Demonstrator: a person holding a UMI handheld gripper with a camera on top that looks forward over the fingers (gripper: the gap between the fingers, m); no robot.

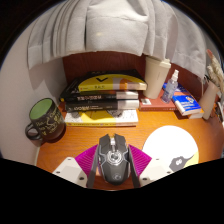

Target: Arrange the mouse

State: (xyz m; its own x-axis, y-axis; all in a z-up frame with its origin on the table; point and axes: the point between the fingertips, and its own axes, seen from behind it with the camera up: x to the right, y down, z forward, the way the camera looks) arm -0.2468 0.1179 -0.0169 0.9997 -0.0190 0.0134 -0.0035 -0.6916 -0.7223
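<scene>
Gripper (pixel 114 172) low over desk (pixel 62 148), both fingers (pixel 72 168) spread w/ mouse (pixel 113 158) between them. Pink pads (pixel 86 157) sit close along mouse flanks; can't tell if they press on it or just bracket it, so grip itself unclear. Mouse dark grey/black, wheel facing away from gripper, resting on wood desk, nose toward books.

Just right of mouse: white round disc (pixel 172 141) flat on desk, near right finger.

Beyond mouse: stack of books (pixel 102 101), approx 3–4, dark top cover w/ yellow markings, spines facing gripper. Left of stack: dark green mug (pixel 43 117), handle side toward gripper, standing upright, apart from books.

Right rear: white bottle (pixel 157 77) upright, smaller spray-type bottle (pixel 173 82) beside it, blue box (pixel 186 102) lying in front of those. Some clutter at far right, too small to ID.

Behind all: grey-white cloth (pixel 100 28) hanging over red-brown back panel (pixel 105 65).
</scene>
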